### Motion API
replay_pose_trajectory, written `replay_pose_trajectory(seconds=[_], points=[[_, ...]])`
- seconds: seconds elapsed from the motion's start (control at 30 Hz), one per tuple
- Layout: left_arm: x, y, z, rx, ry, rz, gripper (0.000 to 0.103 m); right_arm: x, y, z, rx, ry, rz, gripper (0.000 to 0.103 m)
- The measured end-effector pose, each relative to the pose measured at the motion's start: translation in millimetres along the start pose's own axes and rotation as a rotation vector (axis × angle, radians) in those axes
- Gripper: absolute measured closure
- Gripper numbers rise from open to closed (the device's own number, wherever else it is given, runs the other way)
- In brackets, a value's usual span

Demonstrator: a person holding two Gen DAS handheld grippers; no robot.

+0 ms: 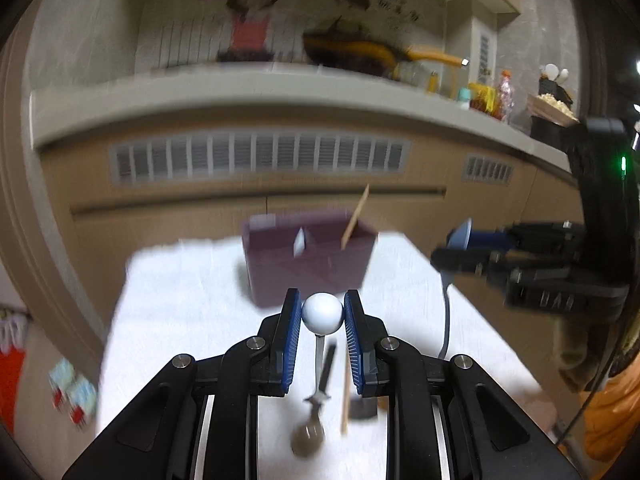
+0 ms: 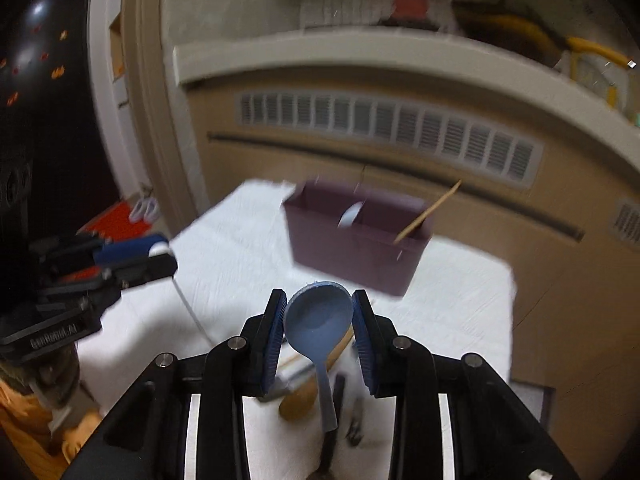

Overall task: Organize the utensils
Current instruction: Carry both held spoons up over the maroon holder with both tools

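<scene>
Two utensils held above the white cloth [image 1: 180,280], short of the purple bin [image 1: 308,256]: left gripper [image 1: 322,314] clamps a white-knobbed spoon [image 1: 322,313]; right gripper [image 2: 319,314] pinches a blue spoon [image 2: 318,318] by its bowl. Both light, stiff; the round knob likely slippery.

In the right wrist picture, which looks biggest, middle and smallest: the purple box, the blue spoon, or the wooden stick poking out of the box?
1. purple box
2. blue spoon, though it sits very near the camera, so it looks bigger than it really is
3. wooden stick, a thin sliver
</scene>
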State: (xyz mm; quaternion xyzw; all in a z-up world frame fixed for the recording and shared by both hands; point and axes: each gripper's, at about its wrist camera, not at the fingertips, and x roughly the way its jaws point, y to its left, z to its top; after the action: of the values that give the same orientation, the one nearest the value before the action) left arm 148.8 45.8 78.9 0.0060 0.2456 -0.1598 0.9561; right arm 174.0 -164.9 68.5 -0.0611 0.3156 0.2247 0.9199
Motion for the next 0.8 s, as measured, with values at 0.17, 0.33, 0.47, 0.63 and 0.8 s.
replay_pose_trajectory(seconds=[0.17, 0.33, 0.47, 0.63, 0.8], points=[[4.8, -0.2, 77.7, 0.062, -0.127, 0.012, 0.08, -32.9, -25.2, 73.3, 0.045, -0.179, -0.057, 0.072], [38.0, 10.7, 127.9, 0.058, -0.181, 0.002, 0.08, -28.3, -57.3, 130.7, 0.115, -0.283, -0.075, 0.072], [78.3, 22.7, 142.5, 0.025, -0.142, -0.044, 0.08, 5.2, -73.1, 149.7, 0.13, -0.288, -0.094, 0.072], [138.9, 36.2, 134.7, -0.023, -0.031, -0.075, 0.08, 71.6, -87.2, 140.1, 0.147, -0.193, -0.114, 0.072], [203.3, 46.1, 110.0, -0.086, 0.105, -0.11, 0.078, 143.4, -103.1, 107.9, 0.182, -0.03, -0.101, 0.071]])
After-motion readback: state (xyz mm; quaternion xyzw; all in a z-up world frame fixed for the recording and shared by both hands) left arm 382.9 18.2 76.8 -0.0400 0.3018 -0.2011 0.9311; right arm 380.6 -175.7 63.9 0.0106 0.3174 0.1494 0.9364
